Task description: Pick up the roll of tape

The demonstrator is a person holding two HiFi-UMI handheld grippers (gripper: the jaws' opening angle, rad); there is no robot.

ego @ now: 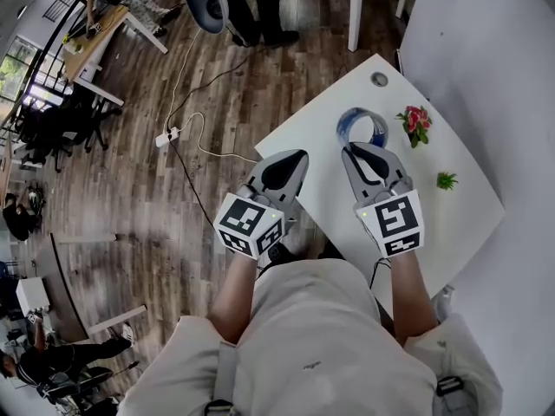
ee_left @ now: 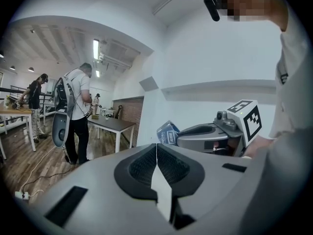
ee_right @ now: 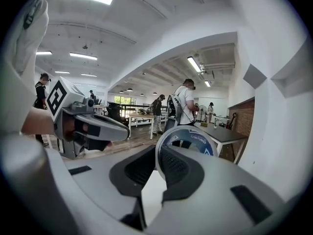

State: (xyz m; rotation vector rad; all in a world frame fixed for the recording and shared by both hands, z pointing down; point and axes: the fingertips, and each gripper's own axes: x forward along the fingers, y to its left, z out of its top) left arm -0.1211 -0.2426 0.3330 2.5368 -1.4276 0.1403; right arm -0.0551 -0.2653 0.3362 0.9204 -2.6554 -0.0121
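Observation:
The roll of tape (ego: pixel 359 126) is clear with a blue printed core. My right gripper (ego: pixel 362 149) is shut on its wall and holds it above the white table (ego: pixel 303 150). In the right gripper view the roll (ee_right: pixel 190 139) stands on edge, its rim pinched between the jaws of the right gripper (ee_right: pixel 157 155). My left gripper (ego: pixel 293 158) hangs beside it at the table's near-left edge, jaws shut with nothing in them. The left gripper view shows its closed tips (ee_left: pixel 156 148) and, beyond them, the right gripper (ee_left: pixel 215 137) with the roll (ee_left: pixel 168 132).
A small red-flowered plant (ego: pixel 414 122) and a tiny green plant (ego: pixel 447 180) stand on the table's right side, and a cable grommet (ego: pixel 379 80) is at its far corner. A power strip with cables (ego: pixel 167 136) lies on the wooden floor. People and desks are farther off.

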